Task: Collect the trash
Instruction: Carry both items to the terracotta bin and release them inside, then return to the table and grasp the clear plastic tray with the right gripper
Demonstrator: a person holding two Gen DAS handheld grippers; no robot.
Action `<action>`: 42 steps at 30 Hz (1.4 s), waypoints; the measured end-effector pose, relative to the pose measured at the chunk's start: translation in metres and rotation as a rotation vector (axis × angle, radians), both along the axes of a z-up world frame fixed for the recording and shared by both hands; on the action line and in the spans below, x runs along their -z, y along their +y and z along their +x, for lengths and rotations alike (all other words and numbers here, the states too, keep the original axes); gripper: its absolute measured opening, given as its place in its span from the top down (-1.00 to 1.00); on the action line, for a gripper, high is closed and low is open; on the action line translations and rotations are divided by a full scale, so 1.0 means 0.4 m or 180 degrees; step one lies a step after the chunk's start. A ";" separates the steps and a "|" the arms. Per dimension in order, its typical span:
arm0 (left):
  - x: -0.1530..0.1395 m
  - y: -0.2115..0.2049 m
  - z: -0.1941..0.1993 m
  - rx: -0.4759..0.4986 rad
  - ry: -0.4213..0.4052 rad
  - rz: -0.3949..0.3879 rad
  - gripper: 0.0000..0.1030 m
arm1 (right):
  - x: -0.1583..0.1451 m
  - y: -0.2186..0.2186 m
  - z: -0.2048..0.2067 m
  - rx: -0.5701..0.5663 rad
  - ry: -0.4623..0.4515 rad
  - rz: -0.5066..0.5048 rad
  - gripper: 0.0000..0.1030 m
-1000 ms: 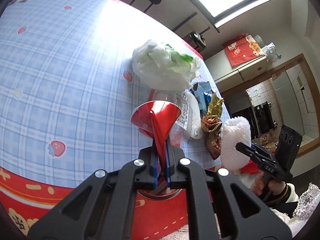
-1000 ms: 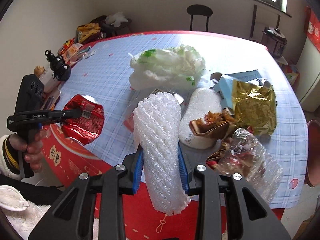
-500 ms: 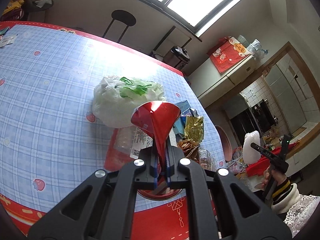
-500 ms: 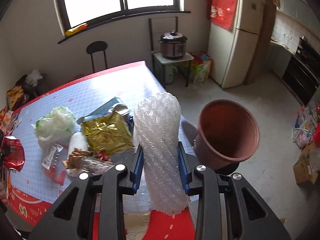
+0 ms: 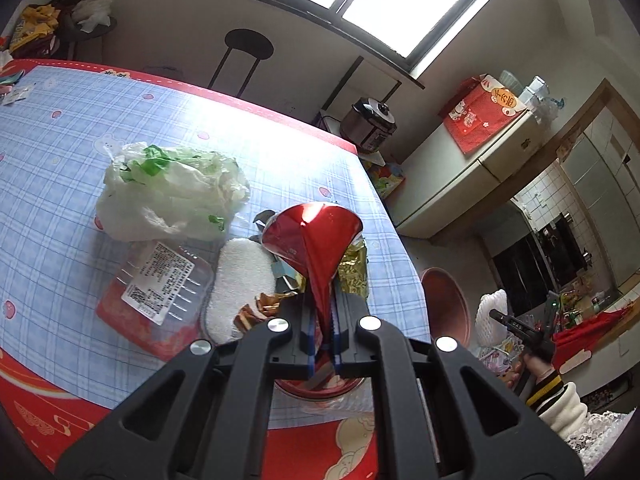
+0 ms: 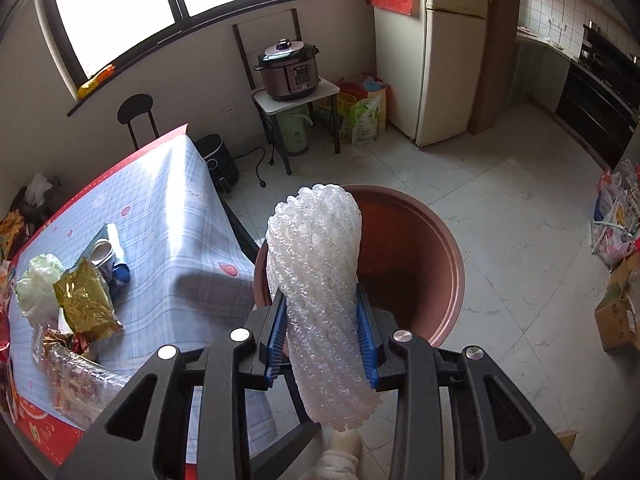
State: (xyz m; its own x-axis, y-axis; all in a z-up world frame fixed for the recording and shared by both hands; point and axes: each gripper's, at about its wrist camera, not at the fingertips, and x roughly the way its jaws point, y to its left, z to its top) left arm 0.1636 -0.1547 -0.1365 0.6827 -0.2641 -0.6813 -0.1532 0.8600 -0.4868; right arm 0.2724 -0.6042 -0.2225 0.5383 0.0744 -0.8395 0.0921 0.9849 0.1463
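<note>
My right gripper [image 6: 323, 330] is shut on a white foam net sleeve [image 6: 320, 280] and holds it over the near rim of a brown round bin [image 6: 420, 264] on the floor. It also shows far right in the left wrist view [image 5: 490, 316], beside the bin [image 5: 444, 304]. My left gripper [image 5: 324, 320] is shut on a crumpled red foil wrapper [image 5: 312, 236] above the table's near edge. More trash lies on the blue checked table [image 5: 80, 132]: a white plastic bag [image 5: 168, 192], a clear labelled tray [image 5: 156, 292], a white foam pad [image 5: 240, 284], a gold foil bag [image 6: 84, 300].
A black stool [image 5: 244, 60] stands behind the table. A pressure cooker [image 6: 290, 70] sits on a small stand near a fridge [image 6: 444, 48]. Bags and boxes [image 6: 616, 264] line the right floor edge. The tiled floor [image 6: 520, 208] surrounds the bin.
My right gripper has swung away from the table with the foam sleeve and now hangs over the brown bin. My left gripper, still on the red wrapper, has lifted and turned right.
</note>
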 end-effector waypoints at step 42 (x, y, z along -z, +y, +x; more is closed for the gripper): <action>0.017 -0.790 0.472 0.1443 -0.0107 0.0508 -0.15 | -0.059 -0.276 -0.126 -0.0044 -0.0074 0.0204 -0.90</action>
State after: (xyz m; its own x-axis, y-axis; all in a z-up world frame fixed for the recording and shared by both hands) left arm 0.3526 -0.4708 -0.1434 0.5452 -0.4341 -0.7172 0.2681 0.9009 -0.3415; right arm 0.2222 -0.7145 -0.1989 0.5563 0.1351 -0.8199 0.0745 0.9746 0.2111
